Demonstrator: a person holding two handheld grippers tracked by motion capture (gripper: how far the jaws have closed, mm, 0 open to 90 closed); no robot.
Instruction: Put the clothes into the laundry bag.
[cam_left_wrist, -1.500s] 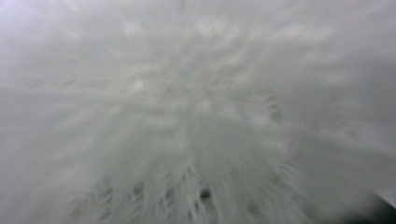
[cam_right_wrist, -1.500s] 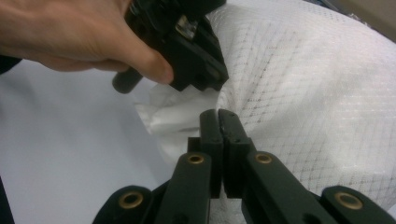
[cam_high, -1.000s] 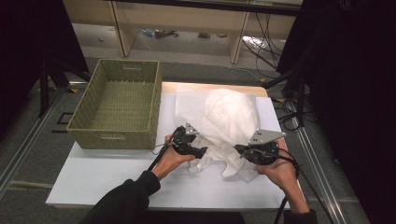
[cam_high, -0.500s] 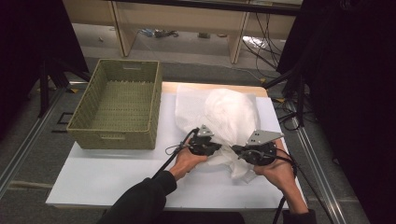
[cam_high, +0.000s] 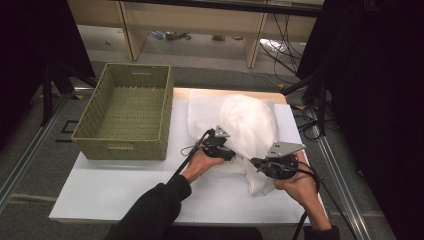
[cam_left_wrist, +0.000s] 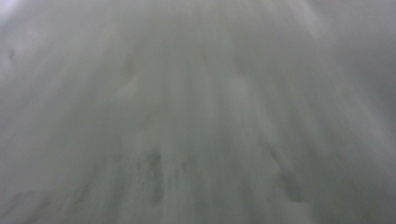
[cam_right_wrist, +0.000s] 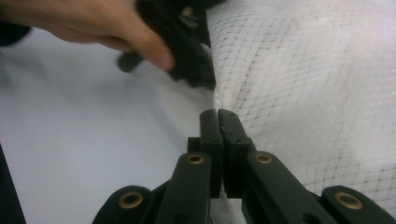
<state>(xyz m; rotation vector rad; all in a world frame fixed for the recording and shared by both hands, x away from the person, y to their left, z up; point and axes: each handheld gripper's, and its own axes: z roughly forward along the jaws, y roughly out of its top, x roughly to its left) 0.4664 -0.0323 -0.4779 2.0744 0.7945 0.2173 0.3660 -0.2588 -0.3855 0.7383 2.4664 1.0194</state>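
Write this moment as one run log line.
right tongs: shut on white mesh bag | left tongs: at bag, just opening | basket: beside

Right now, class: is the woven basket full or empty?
Empty. The high view looks straight into the woven basket, and its bare woven floor shows, while the white mesh cloth lies outside it.

The left gripper (cam_high: 227, 150) now sits farther toward the table's right edge, pushed into the white mesh fabric bag (cam_high: 250, 125), its jaws having just reopened.
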